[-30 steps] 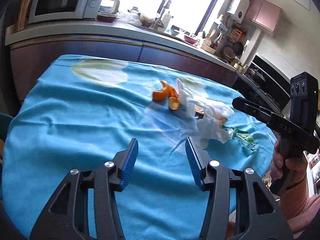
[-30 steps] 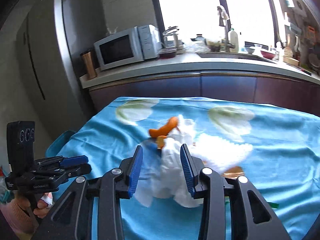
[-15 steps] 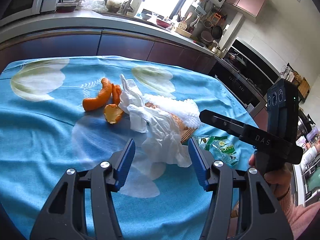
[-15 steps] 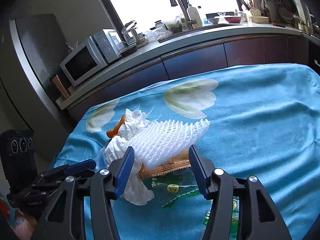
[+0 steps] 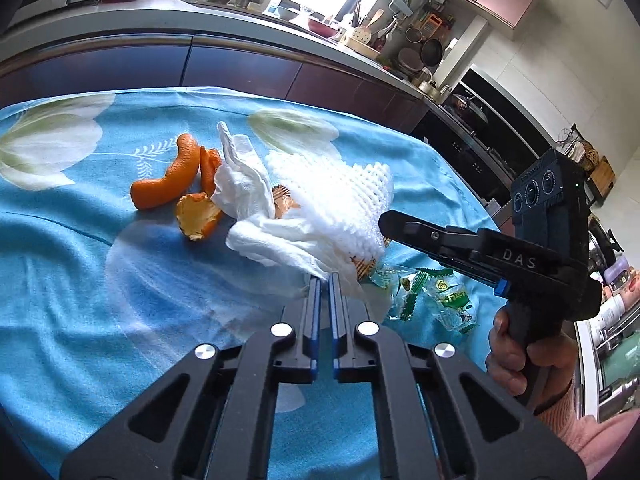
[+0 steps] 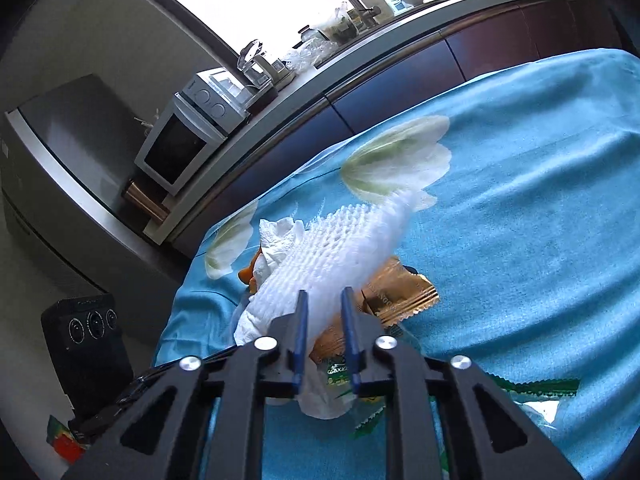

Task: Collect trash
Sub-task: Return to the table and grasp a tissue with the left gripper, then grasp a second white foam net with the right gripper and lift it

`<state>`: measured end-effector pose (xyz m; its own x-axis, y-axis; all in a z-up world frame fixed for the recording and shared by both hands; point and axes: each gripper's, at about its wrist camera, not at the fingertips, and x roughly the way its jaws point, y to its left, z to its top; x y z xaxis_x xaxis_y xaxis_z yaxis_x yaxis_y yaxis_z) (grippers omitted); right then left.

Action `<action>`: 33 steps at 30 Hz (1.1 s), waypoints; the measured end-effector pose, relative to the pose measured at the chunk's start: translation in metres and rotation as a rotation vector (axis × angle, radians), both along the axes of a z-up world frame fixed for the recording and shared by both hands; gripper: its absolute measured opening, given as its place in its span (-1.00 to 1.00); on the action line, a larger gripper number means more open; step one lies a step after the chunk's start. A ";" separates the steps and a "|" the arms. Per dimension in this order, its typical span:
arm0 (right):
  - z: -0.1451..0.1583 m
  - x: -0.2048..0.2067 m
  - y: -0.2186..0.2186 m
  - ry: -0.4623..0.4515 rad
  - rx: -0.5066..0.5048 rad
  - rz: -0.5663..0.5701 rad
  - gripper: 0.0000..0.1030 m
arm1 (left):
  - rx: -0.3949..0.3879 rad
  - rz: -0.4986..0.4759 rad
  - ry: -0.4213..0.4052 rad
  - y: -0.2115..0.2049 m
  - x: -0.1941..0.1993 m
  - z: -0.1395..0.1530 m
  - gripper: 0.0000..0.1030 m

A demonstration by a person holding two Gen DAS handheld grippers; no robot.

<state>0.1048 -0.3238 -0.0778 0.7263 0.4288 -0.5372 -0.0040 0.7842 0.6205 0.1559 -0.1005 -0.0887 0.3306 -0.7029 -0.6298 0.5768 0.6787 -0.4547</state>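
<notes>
A trash pile lies on the blue flowered tablecloth [image 5: 80,312]: a crumpled white tissue [image 5: 248,188], a white foam net [image 5: 336,196], orange peels [image 5: 168,184], a gold wrapper [image 6: 400,292] and green candy wrappers [image 5: 440,296]. My left gripper [image 5: 325,277] is at the pile's near edge. Its jaws are closing to a thin slit on the tissue's lower corner. My right gripper [image 6: 325,298] comes in from the right, held by a hand [image 5: 516,352]. Its jaws are closing with the foam net [image 6: 332,248] pressed between the pads.
A clear plastic sheet [image 5: 160,272] lies flat on the cloth under and in front of the pile. Behind the table runs a dark kitchen counter [image 5: 240,68] with a microwave [image 6: 180,140] and a sink. A grey fridge [image 6: 60,152] stands at the left.
Both grippers moved in on the pile from opposite sides and went from wide open to nearly shut. The right one rolled and now has the foam net between its fingers.
</notes>
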 end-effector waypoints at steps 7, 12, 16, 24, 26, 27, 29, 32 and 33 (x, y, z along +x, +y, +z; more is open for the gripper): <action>0.008 -0.010 0.001 -0.040 -0.008 0.005 -0.97 | -0.021 0.008 -0.041 0.007 -0.010 0.011 -0.97; 0.015 -0.018 0.002 -0.072 0.003 0.016 -0.98 | -0.036 0.033 -0.067 0.025 -0.018 0.022 -0.97; 0.017 -0.023 0.004 -0.076 0.002 0.025 -0.97 | -0.046 0.058 -0.088 0.045 -0.025 0.028 -0.97; 0.005 -0.022 -0.002 -0.021 -0.010 -0.057 -0.31 | -0.053 0.106 -0.082 0.078 -0.032 0.027 -0.97; 0.003 -0.018 -0.004 -0.019 0.003 -0.064 -0.31 | -0.057 0.119 -0.075 0.085 -0.032 0.025 -0.97; 0.003 -0.016 -0.003 -0.014 0.001 -0.064 -0.31 | -0.058 0.125 -0.075 0.088 -0.033 0.024 -0.97; -0.001 -0.010 -0.002 0.001 0.025 -0.051 -0.34 | -0.065 0.134 -0.069 0.094 -0.033 0.024 -0.97; -0.005 -0.004 0.001 0.011 0.042 -0.038 -0.69 | -0.065 0.150 -0.070 0.101 -0.035 0.025 -0.97; -0.006 -0.004 0.003 0.011 0.045 -0.038 -0.75 | -0.065 0.155 -0.071 0.104 -0.036 0.026 -0.97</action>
